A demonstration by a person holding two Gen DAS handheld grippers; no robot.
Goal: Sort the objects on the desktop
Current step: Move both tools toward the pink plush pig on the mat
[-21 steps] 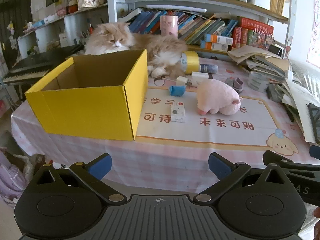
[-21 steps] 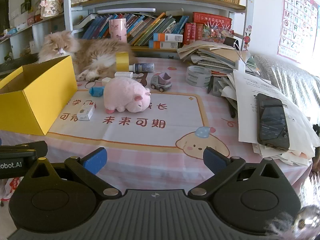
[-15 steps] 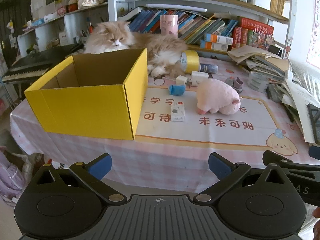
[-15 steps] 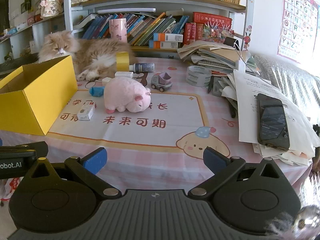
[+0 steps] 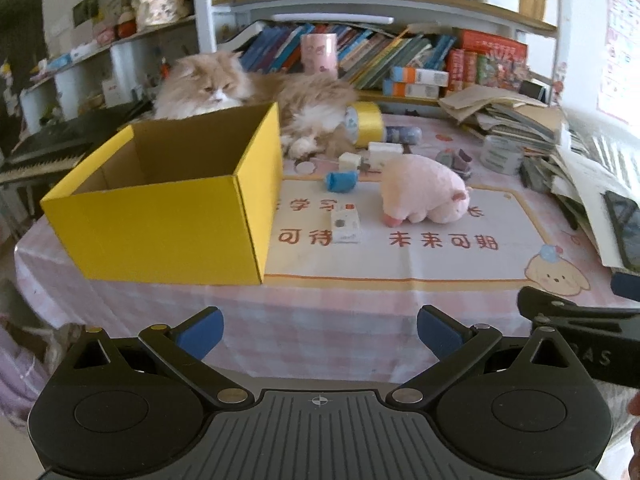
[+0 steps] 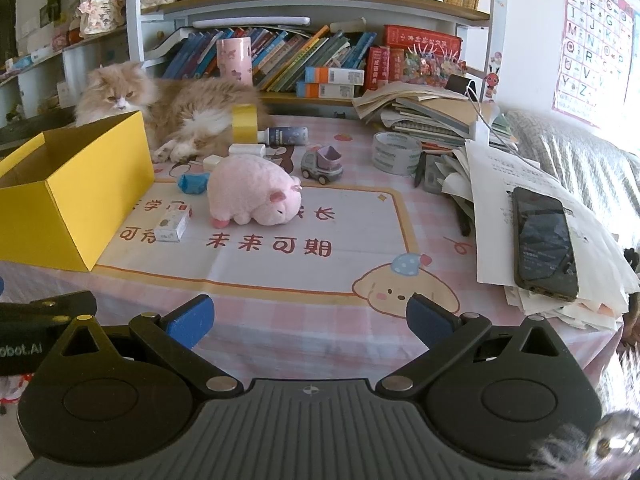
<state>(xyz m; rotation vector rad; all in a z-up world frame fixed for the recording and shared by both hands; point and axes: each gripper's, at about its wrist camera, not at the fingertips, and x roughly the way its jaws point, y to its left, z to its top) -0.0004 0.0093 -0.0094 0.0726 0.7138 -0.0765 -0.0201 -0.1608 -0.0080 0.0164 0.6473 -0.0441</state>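
Note:
An open yellow box stands at the table's left. On the mat lie a pink plush pig, a small white box, a blue roll and a toy truck. A yellow tape roll and a dark bottle lie further back. My left gripper is open and empty, short of the table's near edge. My right gripper is open and empty over the near edge.
A fluffy cat lies behind the box. A grey tape roll, stacked books and papers and a phone fill the right side. Bookshelves stand behind.
The left gripper has shifted slightly left and back, so the table scene sits a little to the right. The right gripper has barely moved. Nothing was grasped.

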